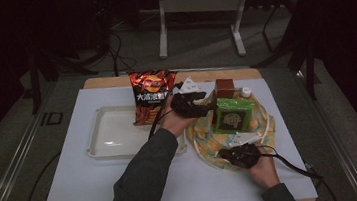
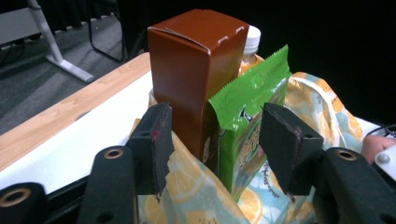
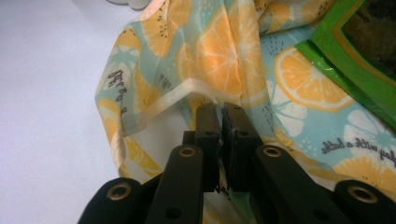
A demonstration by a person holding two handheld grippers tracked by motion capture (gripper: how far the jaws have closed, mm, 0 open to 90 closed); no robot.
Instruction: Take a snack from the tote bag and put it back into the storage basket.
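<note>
The left forearm is extended from the near edge diagonally toward the far right, wrist over the worktop [image 1: 74,182]. The left claw [image 1: 198,102] is held level against the left side of the lemon-print bag [image 1: 211,145], jaws spread, nothing pinched; the brown carton [image 2: 196,70] and green packet [image 2: 245,121] are seen standing in the bag between and beyond them. The right hand [image 1: 261,169] is rested near the right edge. The right claw [image 3: 220,135] is pressed together on the bag's near rim, fabric pinched. The bag lies right of centre; a white tray [image 1: 101,139] and a crisp packet [image 1: 152,95] are left of it.
</note>
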